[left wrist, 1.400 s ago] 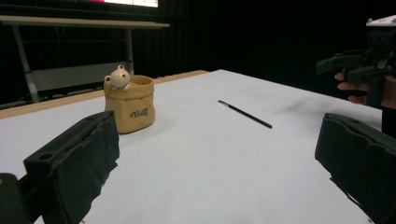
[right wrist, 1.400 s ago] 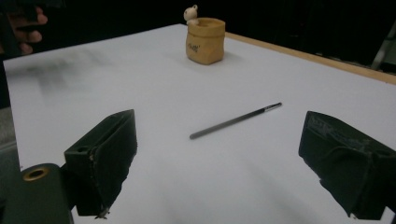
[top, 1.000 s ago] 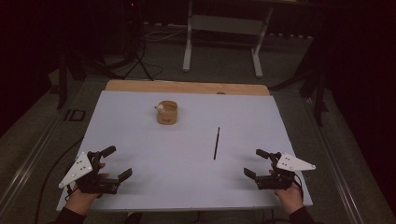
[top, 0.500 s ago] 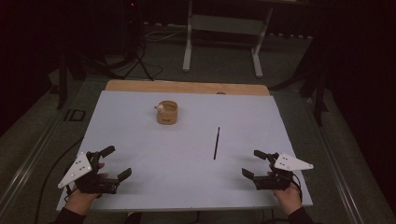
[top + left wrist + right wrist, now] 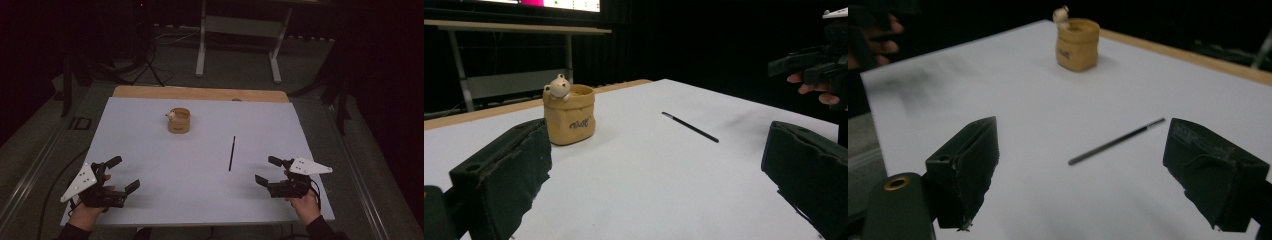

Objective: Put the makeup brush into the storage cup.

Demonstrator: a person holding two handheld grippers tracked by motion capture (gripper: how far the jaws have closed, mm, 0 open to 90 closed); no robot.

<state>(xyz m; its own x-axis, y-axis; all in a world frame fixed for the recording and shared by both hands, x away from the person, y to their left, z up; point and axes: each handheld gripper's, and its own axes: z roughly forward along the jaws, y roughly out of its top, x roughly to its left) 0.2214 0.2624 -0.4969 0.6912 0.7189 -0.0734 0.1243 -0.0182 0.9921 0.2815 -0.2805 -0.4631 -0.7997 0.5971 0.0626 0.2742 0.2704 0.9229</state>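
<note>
A white surface [image 5: 200, 150], edged along its far side by a strip of bare wood [image 5: 200, 93], fills my high view in a dark room. Beyond it, on grey carpet [image 5: 240, 75], stand the pale legs of a metal frame [image 5: 239, 25] and a black tripod [image 5: 145, 55] with cables trailing from it; black drapes close off the background.

I hold the left claw [image 5: 119, 173] at the near left corner, its jaws spread wide and empty, the hand [image 5: 87, 215] behind it just over the surface's near edge. The right claw [image 5: 267, 171] sits at the near right, jaws likewise apart with nothing between them, its grey three-cornered plate [image 5: 310, 166] on top.

A small tan pot [image 5: 179, 120], shaped like a sack with a little bear figure [image 5: 171, 115] on its rim, stands toward the far side, left of centre. A thin black stick [image 5: 231, 153] lies flat on the surface, well apart from the pot, nearer the right claw than the left.

From the right gripper view, the stick [image 5: 1117, 141] lies ahead between the jaws, the pot [image 5: 1077, 44] farther off.
</note>
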